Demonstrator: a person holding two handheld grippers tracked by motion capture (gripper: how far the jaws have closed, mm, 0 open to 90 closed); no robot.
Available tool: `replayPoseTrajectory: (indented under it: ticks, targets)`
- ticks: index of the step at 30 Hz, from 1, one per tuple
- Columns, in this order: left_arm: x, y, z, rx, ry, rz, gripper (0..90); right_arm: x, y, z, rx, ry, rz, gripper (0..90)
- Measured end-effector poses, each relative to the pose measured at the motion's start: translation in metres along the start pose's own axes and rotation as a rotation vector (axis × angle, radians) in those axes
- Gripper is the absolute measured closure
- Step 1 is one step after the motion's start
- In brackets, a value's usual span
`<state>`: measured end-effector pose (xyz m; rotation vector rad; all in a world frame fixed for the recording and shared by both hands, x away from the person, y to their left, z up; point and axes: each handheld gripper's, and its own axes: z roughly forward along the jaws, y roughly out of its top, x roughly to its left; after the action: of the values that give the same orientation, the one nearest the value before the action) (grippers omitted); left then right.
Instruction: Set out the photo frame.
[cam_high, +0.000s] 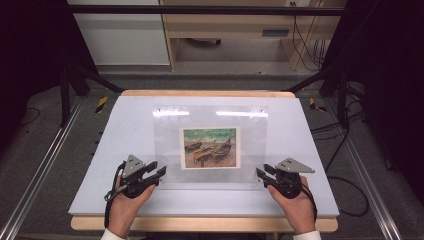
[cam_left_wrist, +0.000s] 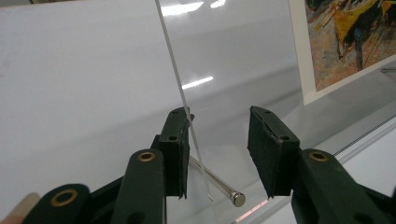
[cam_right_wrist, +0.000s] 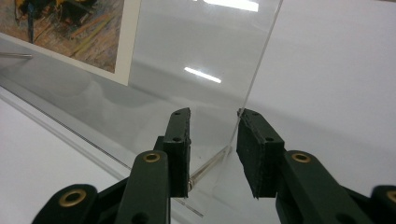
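You had the clear acrylic frame (cam_high: 210, 145) lying mid-table, the left gripper (cam_high: 161, 173) and right gripper (cam_high: 261, 174) each part-open around a bottom corner, nothing clamped yet. Squeezing both evenly on the side edges would've kept it from skewing.

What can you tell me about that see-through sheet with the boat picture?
The clear sheet looks like glossy plastic or glass, rectangular, lying on the white table. A boat painting with a pale border shows at its middle. Ceiling lights glint along its far edge. Metal pins stick out at its near corners. The left tongs and right tongs straddle its side edges.
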<state>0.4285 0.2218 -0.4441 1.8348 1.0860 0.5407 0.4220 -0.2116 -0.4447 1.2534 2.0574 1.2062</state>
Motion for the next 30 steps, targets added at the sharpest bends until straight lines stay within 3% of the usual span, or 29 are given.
replayPoseTrajectory:
  ticks: [30]
  targets:
    - [-0.0011,-0.0038,-0.0049,0.007,0.0,0.001,63.4,0.0019,-0.0046,-0.0039,0.005,-0.006,-0.018,69.5]
